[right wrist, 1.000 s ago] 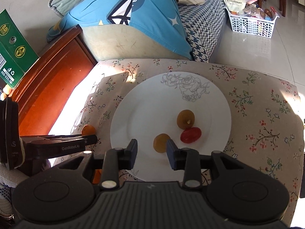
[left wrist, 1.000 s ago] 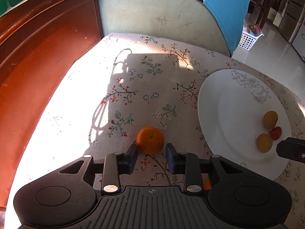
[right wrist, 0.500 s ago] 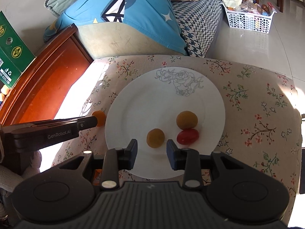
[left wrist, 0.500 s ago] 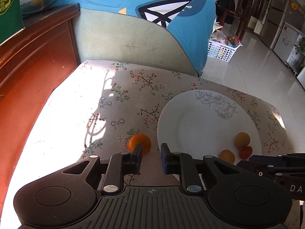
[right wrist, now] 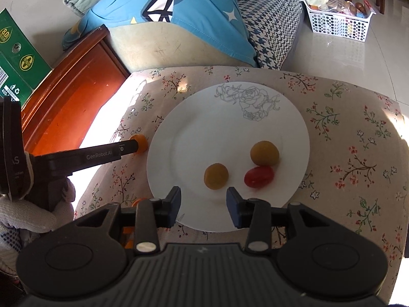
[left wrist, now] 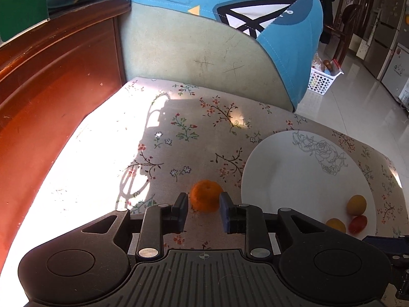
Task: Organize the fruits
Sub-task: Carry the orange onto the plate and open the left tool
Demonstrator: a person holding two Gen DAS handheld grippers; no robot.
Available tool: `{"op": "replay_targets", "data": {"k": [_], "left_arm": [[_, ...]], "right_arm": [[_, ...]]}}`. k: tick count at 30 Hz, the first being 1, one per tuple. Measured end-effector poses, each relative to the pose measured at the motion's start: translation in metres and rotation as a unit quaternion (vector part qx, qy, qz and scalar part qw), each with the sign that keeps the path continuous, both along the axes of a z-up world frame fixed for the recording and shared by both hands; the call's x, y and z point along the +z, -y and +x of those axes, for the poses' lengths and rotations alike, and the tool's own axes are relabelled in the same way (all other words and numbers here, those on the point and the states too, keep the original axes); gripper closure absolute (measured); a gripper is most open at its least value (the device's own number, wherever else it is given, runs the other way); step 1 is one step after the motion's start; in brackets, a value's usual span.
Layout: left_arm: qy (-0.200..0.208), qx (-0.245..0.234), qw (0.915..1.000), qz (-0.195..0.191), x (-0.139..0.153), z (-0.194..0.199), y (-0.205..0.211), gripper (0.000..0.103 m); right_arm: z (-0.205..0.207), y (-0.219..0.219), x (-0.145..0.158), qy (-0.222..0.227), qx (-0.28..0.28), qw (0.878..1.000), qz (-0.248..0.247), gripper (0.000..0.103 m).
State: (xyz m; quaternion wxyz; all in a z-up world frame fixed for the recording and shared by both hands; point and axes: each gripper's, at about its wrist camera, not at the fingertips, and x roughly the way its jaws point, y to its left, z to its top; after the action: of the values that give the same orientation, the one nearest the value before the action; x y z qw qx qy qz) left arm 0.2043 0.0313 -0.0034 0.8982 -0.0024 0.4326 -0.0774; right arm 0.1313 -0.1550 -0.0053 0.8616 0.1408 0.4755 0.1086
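Surface: floral-print cushioned seat [left wrist: 194,133], sunlit at its left, beside a red-brown wooden frame [left wrist: 51,97]; blue cushion [right wrist: 179,15] behind, white plastic basket [right wrist: 337,18] on the tiled floor.

Item 1: white plate [right wrist: 204,117] with a grey rose outline, set on the seat as my collecting point. It holds two yellow-orange round fruits [right wrist: 216,176] [right wrist: 264,153] and one red cherry tomato [right wrist: 258,176], grouped at the near side, the tomato touching the farther yellow fruit.

Item 2: small mandarin [left wrist: 206,195], off the plate, on the cloth just beside its left rim. I judge it the next piece to go on.

Item 3: left gripper [left wrist: 203,212]. Jaws opening, the mandarin sitting at their tips; a gap shows on each side, so I have no hold on it.

Item 4: right gripper [right wrist: 203,206]. Jaws opening, nothing between them; it hovers over the plate's near edge, just short of the nearer yellow fruit.
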Motion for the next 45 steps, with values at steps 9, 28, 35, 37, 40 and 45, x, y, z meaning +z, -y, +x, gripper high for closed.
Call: {"op": "replay_targets", "data": {"k": [9, 28, 35, 37, 40, 45], "left_arm": [[0.005, -0.003, 0.9999, -0.008, -0.007, 0.009, 0.004, 0.078], [0.002, -0.092, 0.9955, -0.022, 0.020, -0.020, 0.049, 0.071], [-0.012, -0.070, 0.9974, 0.000, 0.037, -0.039, 0.024, 0.055], [-0.020, -0.062, 0.9978, 0.008, 0.036, -0.048, 0.014, 0.054], [-0.025, -0.051, 0.9981, 0.025, 0.035, -0.061, 0.000, 0.054], [-0.038, -0.044, 0.9975, 0.040, 0.028, -0.080, -0.019, 0.054]], "right_arm": [[0.005, -0.001, -0.009, -0.015, -0.002, 1.000, -0.003, 0.061], [-0.008, -0.018, -0.013, -0.016, 0.051, 0.998, -0.019, 0.056], [-0.019, -0.029, -0.009, -0.004, 0.093, 0.996, -0.008, 0.056], [-0.023, -0.034, -0.010, -0.002, 0.111, 0.994, -0.006, 0.056], [-0.029, -0.045, -0.014, -0.001, 0.138, 0.990, -0.009, 0.056], [-0.037, -0.058, -0.019, -0.001, 0.167, 0.986, -0.012, 0.056]]}}
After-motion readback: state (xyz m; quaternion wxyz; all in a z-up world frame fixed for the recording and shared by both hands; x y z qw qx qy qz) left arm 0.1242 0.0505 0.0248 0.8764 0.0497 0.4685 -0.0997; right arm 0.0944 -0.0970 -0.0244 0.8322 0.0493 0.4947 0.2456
